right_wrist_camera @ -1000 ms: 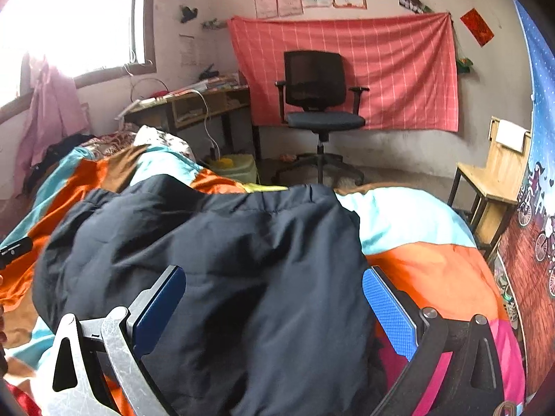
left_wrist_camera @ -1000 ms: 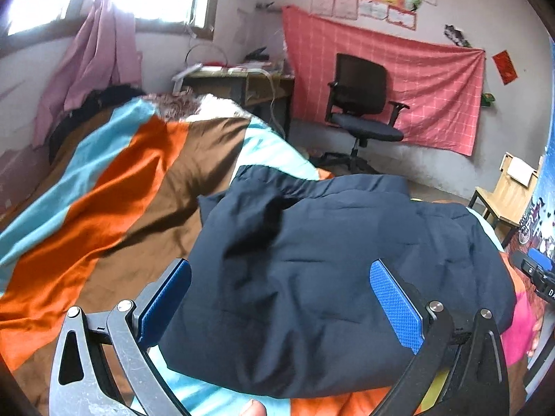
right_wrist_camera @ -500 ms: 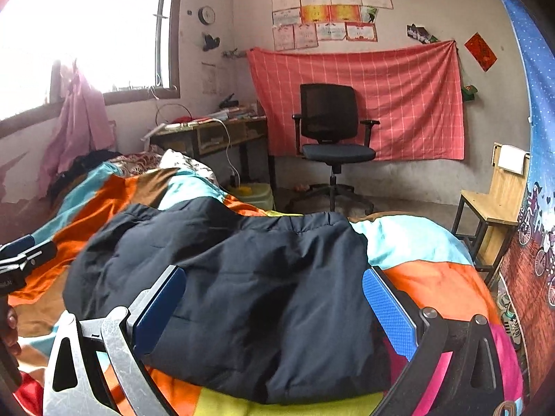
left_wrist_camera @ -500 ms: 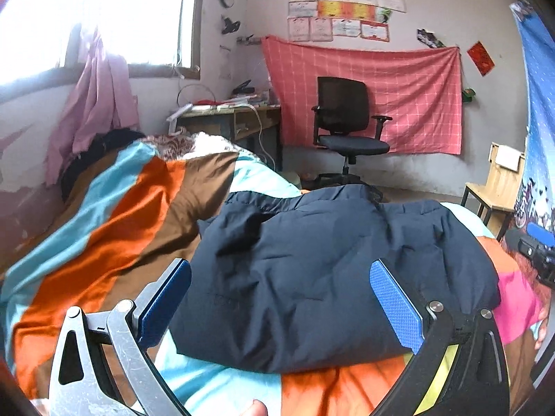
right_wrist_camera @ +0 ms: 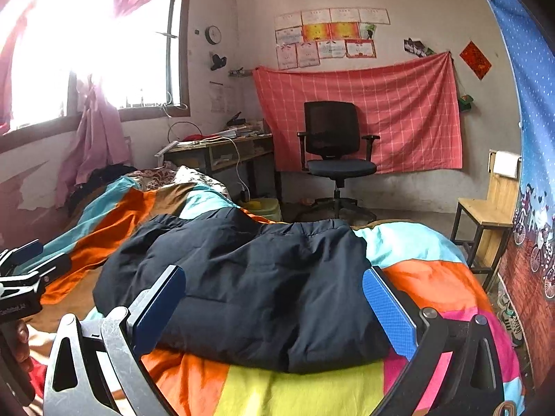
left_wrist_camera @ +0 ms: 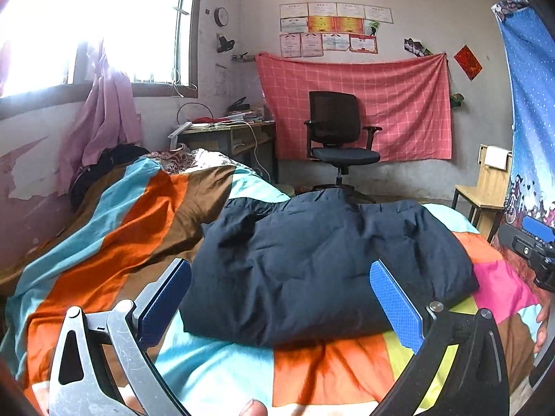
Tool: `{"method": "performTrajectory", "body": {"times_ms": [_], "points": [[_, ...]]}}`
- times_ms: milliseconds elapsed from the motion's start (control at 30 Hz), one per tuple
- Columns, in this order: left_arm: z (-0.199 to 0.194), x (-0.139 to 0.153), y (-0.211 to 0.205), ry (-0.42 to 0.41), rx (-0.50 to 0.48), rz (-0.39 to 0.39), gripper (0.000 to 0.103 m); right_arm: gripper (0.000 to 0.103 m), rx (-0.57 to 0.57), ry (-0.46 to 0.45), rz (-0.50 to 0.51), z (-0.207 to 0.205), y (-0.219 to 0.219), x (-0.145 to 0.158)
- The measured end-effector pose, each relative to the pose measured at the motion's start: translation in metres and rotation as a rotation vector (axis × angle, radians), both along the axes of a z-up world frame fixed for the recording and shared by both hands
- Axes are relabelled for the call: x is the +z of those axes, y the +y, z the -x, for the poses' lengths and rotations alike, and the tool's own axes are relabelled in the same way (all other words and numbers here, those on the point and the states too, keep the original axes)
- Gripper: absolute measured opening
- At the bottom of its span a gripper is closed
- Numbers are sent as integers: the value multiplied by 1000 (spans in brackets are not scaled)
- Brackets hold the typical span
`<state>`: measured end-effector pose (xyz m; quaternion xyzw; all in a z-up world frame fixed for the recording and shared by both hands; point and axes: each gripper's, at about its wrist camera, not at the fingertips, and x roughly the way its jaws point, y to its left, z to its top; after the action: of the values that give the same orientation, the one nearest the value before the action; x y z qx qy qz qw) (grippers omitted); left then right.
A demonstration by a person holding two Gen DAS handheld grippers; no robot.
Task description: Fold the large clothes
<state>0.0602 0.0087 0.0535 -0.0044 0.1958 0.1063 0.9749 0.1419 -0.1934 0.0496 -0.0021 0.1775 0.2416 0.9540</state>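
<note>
A dark navy padded jacket [left_wrist_camera: 322, 260] lies folded into a thick bundle on the striped bedspread [left_wrist_camera: 114, 239]; the right wrist view shows the jacket [right_wrist_camera: 249, 287] too. My left gripper [left_wrist_camera: 281, 287] hangs open above the bundle's near edge, holding nothing. The right gripper [right_wrist_camera: 274, 298] is also open and empty, raised over the near side of the jacket. From the left wrist view the right gripper [left_wrist_camera: 534, 242] appears at the far right edge, and the left gripper [right_wrist_camera: 24, 274] shows at the left edge of the right wrist view.
The bedspread [right_wrist_camera: 312, 391] has orange, brown, teal, yellow and pink panels. A black office chair [left_wrist_camera: 338, 138], a cluttered desk [left_wrist_camera: 225, 135] and a wooden chair [left_wrist_camera: 485, 187] stand beyond the bed. Dark clothes [left_wrist_camera: 104, 163] lie piled by the wall under the window.
Both grippers have pulled back and risen away from the jacket, staying open. The jacket lies still and looks smaller and farther off in both views.
</note>
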Motion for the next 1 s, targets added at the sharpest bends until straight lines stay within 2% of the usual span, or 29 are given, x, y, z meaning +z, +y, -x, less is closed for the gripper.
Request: {"method": "performTrajectory", "body": {"times_ms": [333,667,767,1000], "points": [[28,-10,-3,18,-2,10,101,103,-12,-30,-16,39,-11,2],[48,-24,-5,14,2,21,101,103,5,-72,0,73,-4,-4],[53,-29,-5,8,-6,16,101,103,6,-62,-21,81,-5,-11],[57,-46,-8,62,-38,0,101,103,14,-6,-1,85,-2,-32]]}}
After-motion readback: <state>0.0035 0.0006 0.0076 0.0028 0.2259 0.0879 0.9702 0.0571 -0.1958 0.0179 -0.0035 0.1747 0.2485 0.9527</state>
